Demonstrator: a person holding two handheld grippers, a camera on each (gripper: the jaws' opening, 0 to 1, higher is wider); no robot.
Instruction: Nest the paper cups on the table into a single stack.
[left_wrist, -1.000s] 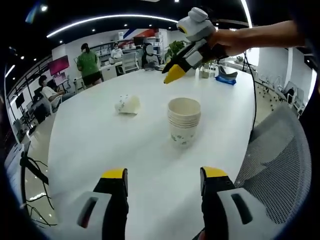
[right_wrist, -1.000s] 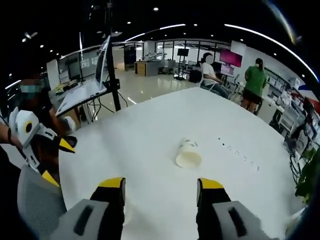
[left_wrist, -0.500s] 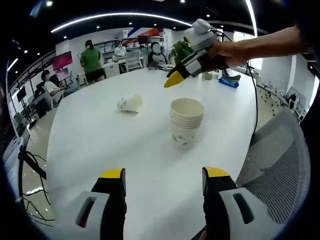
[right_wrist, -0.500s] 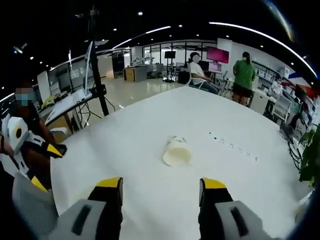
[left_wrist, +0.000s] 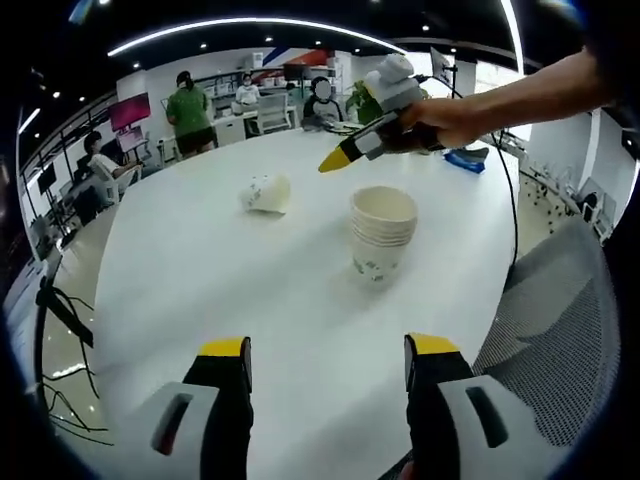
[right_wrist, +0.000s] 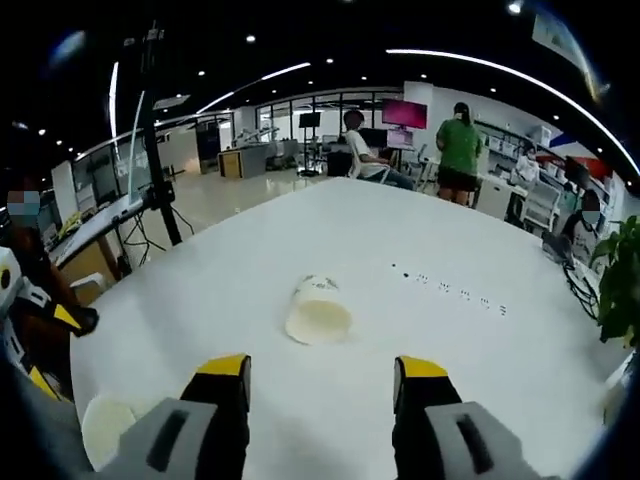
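1. Broadly, the white table (left_wrist: 200, 300) is the biggest thing I see, and both task pieces sit on it well apart.
2. Next comes the stack of nested cups (left_wrist: 383, 232), upright on the table ahead of my left gripper (left_wrist: 329, 370). I see its rim again low in the right gripper view (right_wrist: 108, 428).
3. Then the single paper cup (right_wrist: 318, 311), tipped on its side, mouth turned toward my right gripper (right_wrist: 320, 385). In the left gripper view it lies beyond the stack and to its left (left_wrist: 265, 193).
4. My left gripper stands wide and holds nothing, with the stack between its line of sight and the far table edge.
5. My right gripper is also spread wide and empty, pointed at the lying cup. From the left gripper view I see it held in the air above and behind the stack (left_wrist: 337, 160).
6. Risks, as I judge them:
   - A cup lying on its side may roll as the jaws close, leaving me a skewed pinch.
   - Thin paper may crush if squeezed hard, and a dented rim would not nest.
   - Nothing steadies the stack, so a careless pass overhead or an off-centre drop could topple it.
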